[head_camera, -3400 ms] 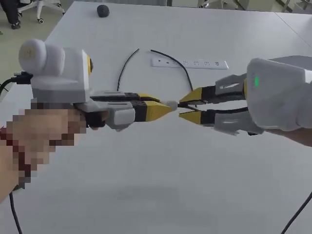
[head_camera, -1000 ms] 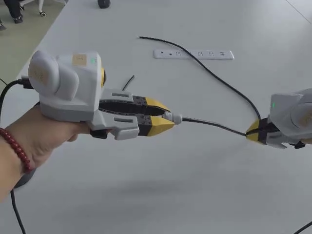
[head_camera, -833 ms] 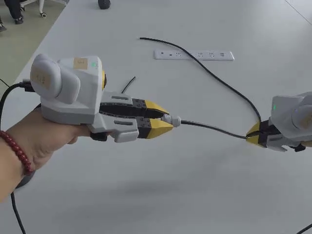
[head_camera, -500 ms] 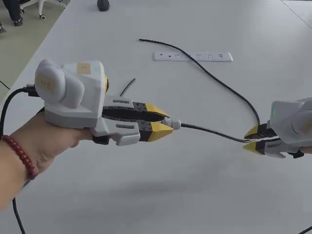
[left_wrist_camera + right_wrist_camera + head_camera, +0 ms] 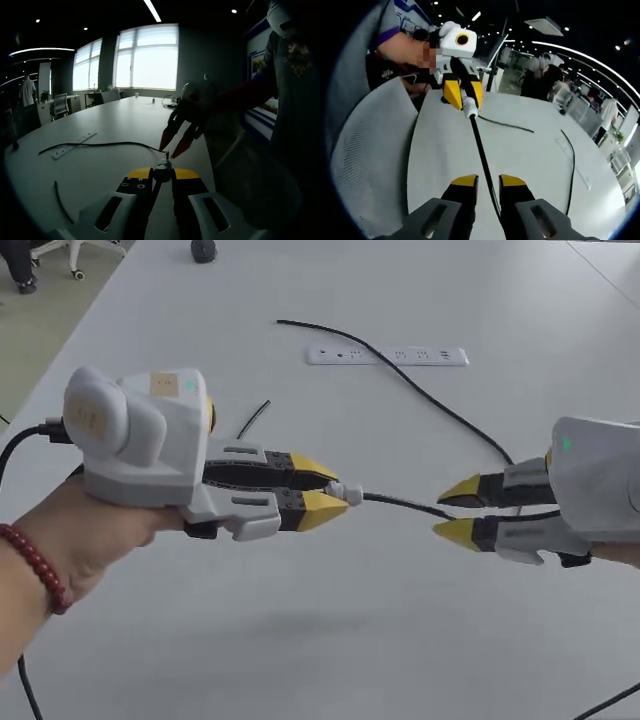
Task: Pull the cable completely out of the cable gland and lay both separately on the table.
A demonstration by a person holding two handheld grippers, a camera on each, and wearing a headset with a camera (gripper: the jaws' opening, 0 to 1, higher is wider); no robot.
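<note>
My left gripper (image 5: 338, 492) is shut on the small white cable gland (image 5: 350, 494) and holds it above the white table (image 5: 330, 640). The black cable (image 5: 400, 504) comes out of the gland, runs right between the fingers of my right gripper (image 5: 456, 510), then curves back across the table toward its far end (image 5: 282, 323). The right gripper is open, its yellow tips above and below the cable without pinching it. In the left gripper view the gland (image 5: 162, 170) sits between the yellow jaws, with the right gripper (image 5: 177, 142) just ahead. In the right gripper view the cable (image 5: 480, 145) leads to the gland (image 5: 469, 106).
A white power strip (image 5: 388, 356) lies at the back of the table, under the cable's far stretch. A short black wire piece (image 5: 252, 419) lies left of centre. A dark round object (image 5: 203, 250) sits at the far end. The table's left edge runs beside the floor.
My right gripper, shut on the cable at the far right half a second ago, has opened and slid left along the cable toward the gland. The left gripper holds steady.
</note>
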